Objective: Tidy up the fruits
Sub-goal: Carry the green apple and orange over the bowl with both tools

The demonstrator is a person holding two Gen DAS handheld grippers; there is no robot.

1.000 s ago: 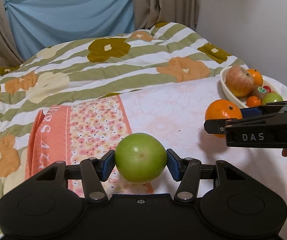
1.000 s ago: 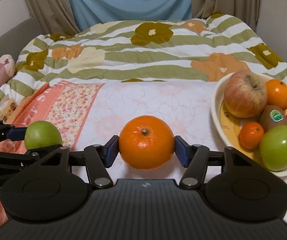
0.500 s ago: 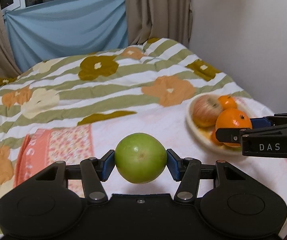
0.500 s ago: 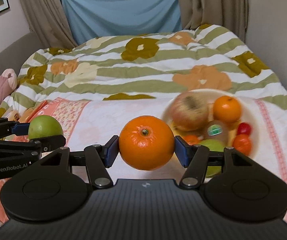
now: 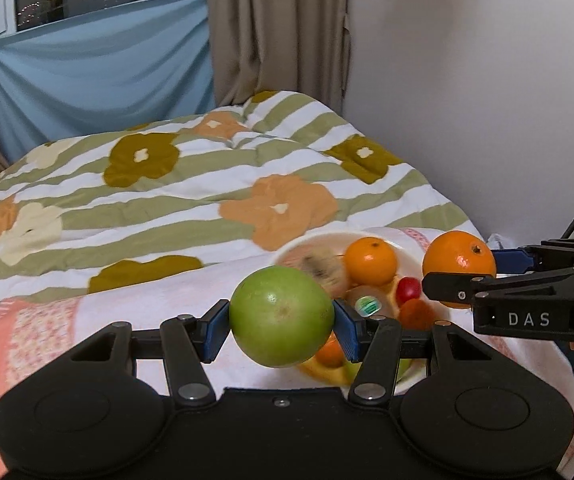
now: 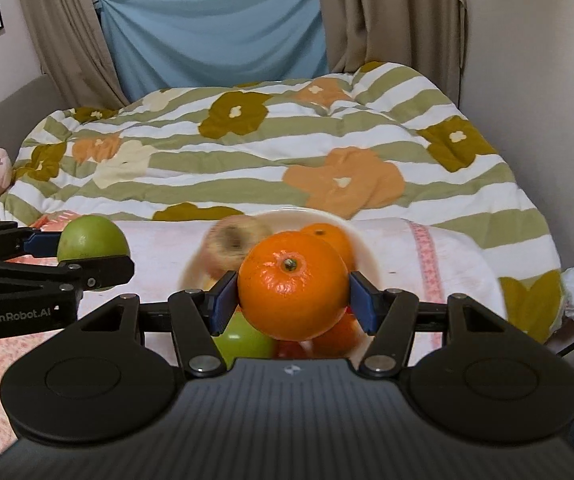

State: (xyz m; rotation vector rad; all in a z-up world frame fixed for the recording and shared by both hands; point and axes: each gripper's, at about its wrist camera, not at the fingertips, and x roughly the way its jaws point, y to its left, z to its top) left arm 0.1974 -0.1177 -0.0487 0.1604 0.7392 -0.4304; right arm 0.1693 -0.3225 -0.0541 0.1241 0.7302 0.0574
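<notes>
Since a second ago both my tongs have swung across the bed toward the white fruit bowl, which now sits right behind what I carry instead of off to the right. My left gripper is clamped on a green apple, its blue pads pressing both sides, the fruit lifted clear of the pale pink cloth. My right gripper squeezes an orange, stem end facing me, held above the bowl. In the left view, that orange hangs just right of the bowl's rim.

In the bowl I see another orange, a kiwi with a sticker, a small red fruit and a blurred brownish one, probably a reddish apple. In the right view a second green apple shows under my orange.

Beyond lies the striped floral quilt, then a blue sheet between beige curtains.
</notes>
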